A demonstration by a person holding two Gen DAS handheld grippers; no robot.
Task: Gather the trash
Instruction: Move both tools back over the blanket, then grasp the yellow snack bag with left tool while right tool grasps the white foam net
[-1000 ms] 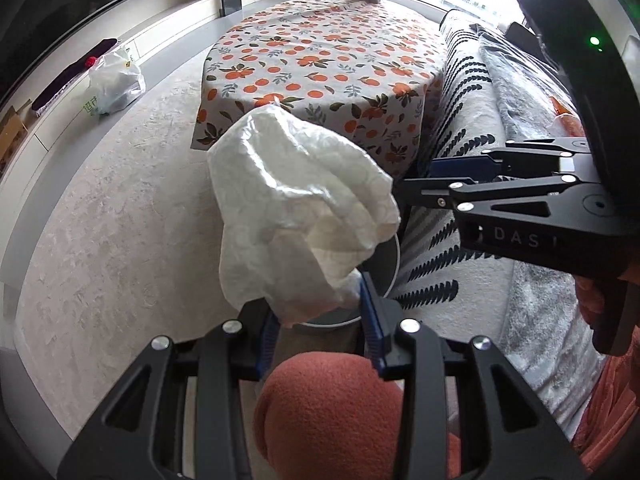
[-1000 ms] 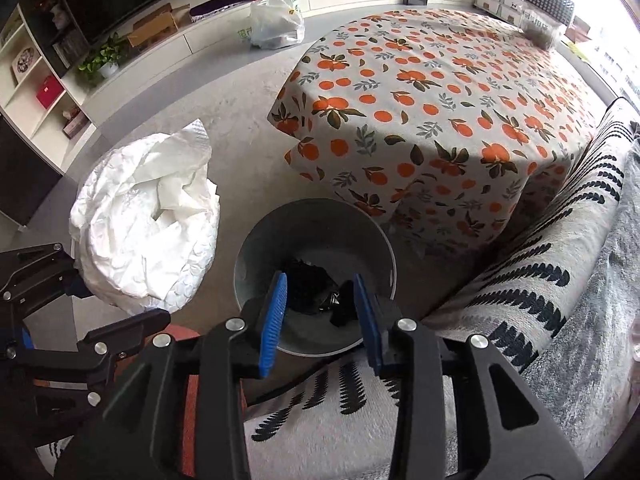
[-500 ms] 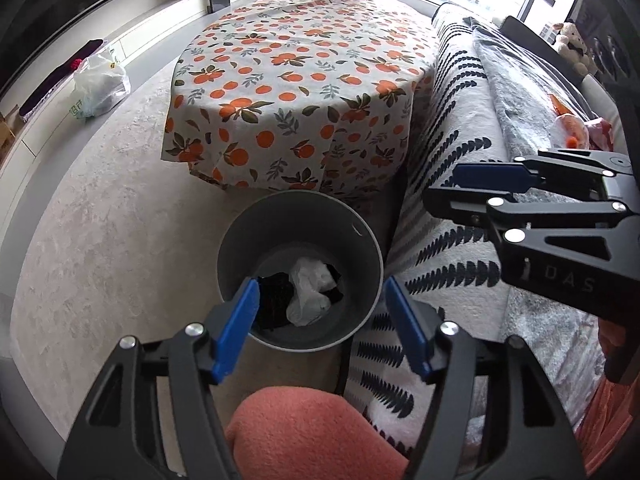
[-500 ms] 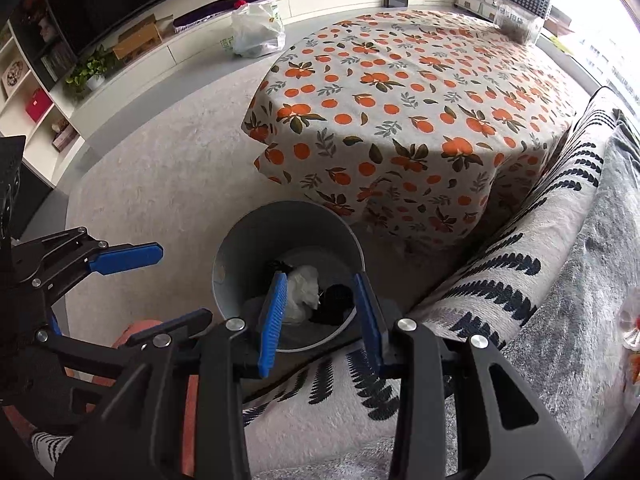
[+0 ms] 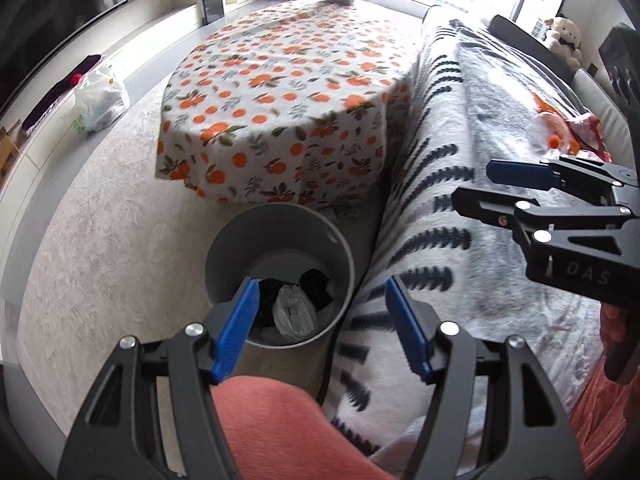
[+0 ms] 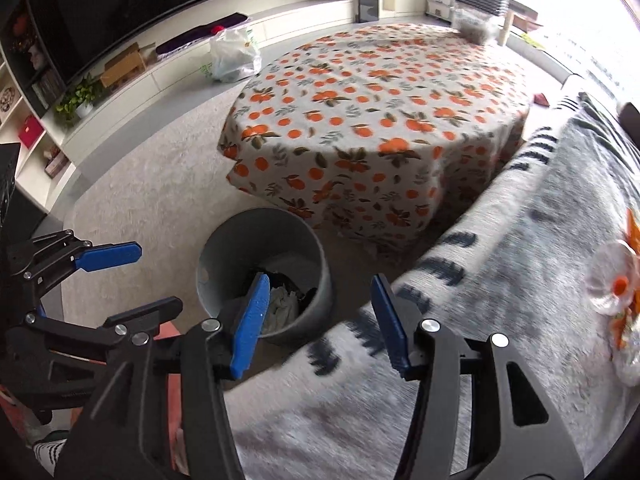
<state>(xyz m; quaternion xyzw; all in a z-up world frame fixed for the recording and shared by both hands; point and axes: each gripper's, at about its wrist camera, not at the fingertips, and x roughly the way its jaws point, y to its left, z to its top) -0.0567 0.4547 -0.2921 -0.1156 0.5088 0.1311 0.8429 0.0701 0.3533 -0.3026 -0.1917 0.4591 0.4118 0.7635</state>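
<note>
Crumpled white trash (image 5: 294, 312) is seen inside the round grey plastic bin (image 5: 340, 248), partly hidden by dark items. Left gripper (image 5: 324, 320) is spread wide, empty. Right gripper (image 6: 320, 316) likewise; sofa throw (image 6: 500, 280) is blurred.

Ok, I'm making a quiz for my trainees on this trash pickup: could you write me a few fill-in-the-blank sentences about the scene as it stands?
1. The crumpled white wrapper lies inside the grey ____.
2. The left gripper is open and holds ____.
3. The clear plastic trash with orange bits lies on the ____.
4. The table's cloth is printed with ____.

Missing words: bin; nothing; sofa; oranges
</note>
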